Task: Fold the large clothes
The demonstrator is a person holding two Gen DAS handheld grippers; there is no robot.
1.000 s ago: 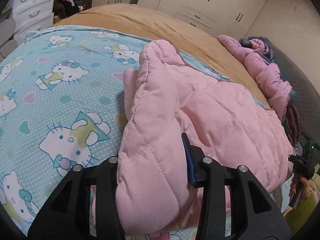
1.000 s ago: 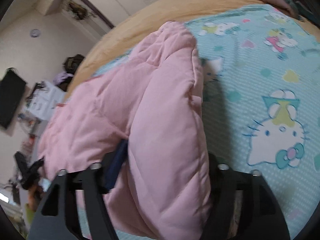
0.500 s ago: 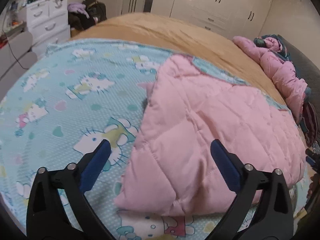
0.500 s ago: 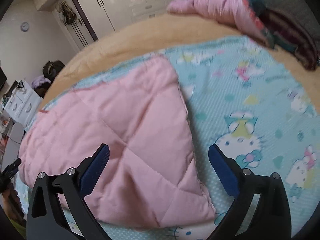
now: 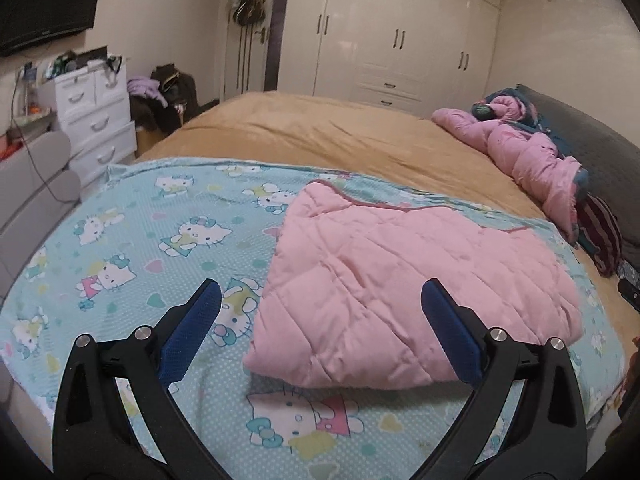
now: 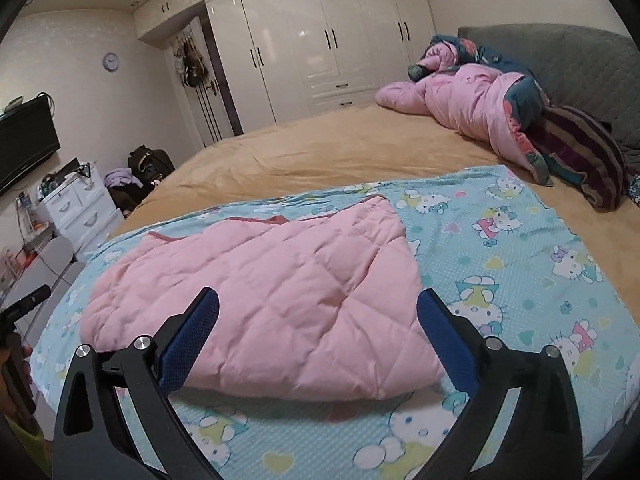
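Hovering above the near edge of the pink quilted garment, you are holding the left gripper and right gripper spread wide, gripping nothing. That garment is lying folded flat on the cartoon-cat sheet, probably so you can judge the next fold.

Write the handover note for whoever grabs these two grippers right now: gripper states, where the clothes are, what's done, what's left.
Left gripper: open, empty, above the near edge of the bed.
Right gripper: open, empty, likewise off the fabric.
Pink quilted garment: lies folded into a flat, roughly rectangular bundle on the cartoon-cat sheet, nothing touching it.
Done: this fold looks laid down and released.
Left: judge whether the bundle needs another fold or squaring. A crumpled pink padded jacket lies by the grey headboard, possibly next.
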